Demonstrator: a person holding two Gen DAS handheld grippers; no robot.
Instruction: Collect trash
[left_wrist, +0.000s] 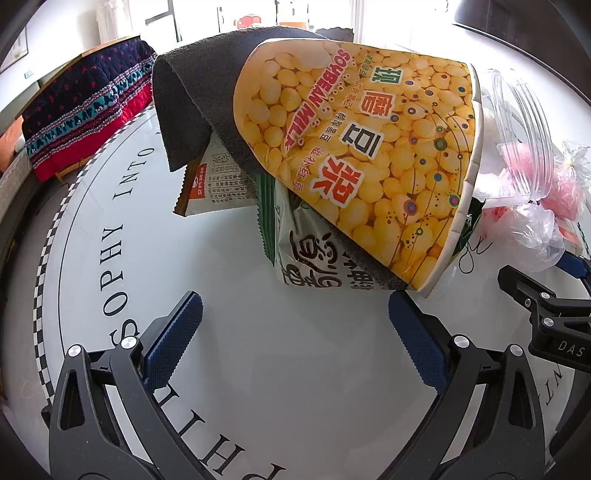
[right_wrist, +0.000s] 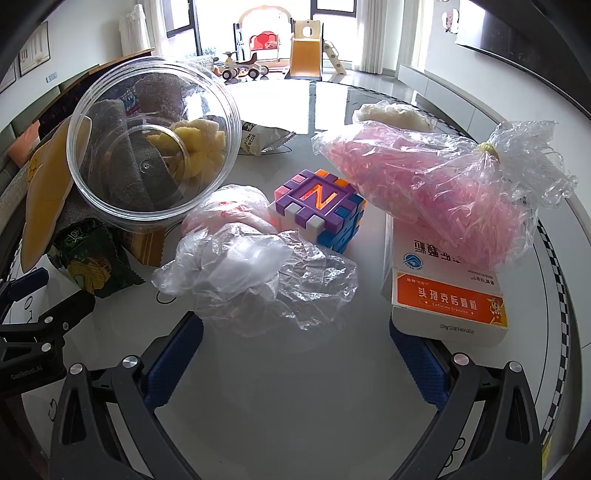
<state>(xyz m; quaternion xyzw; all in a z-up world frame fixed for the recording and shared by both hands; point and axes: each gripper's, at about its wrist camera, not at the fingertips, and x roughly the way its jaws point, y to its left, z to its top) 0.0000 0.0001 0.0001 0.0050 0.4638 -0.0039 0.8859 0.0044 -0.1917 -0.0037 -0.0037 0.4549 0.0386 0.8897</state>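
A: Start at the tongs. What are they doing?

B: The left tongs (left_wrist: 295, 317) are spread wide with nothing between them, low over the tabletop (left_wrist: 229, 280); the right-hand pad sits just under the rim of the soybean milk cup (left_wrist: 354, 147). The right tongs (right_wrist: 295, 339) are equally wide and empty, with the crumpled clear bag (right_wrist: 258, 273) lying just ahead between the fingers.

A: Why is the cup tilted like that?

B: My guess is it was simply dumped: it lies on its side, propped on a green snack wrapper (left_wrist: 310, 254) and draped in grey foam sheet (left_wrist: 199, 92). A white wrapper (left_wrist: 218, 184) pokes out underneath.

A: And the containers?

B: A clear plastic jar (right_wrist: 155, 140) lies tipped, mouth away from the right camera. Through its base I see grey foam and something yellow, though whether they are inside or behind it I cannot tell. Nearby sit a toy cube (right_wrist: 317, 206), a bag of pink shreds (right_wrist: 424, 184) resting on a medicine box (right_wrist: 447, 295).

A: Next target?

B: Probably the clear bag; it's light and will crumple.
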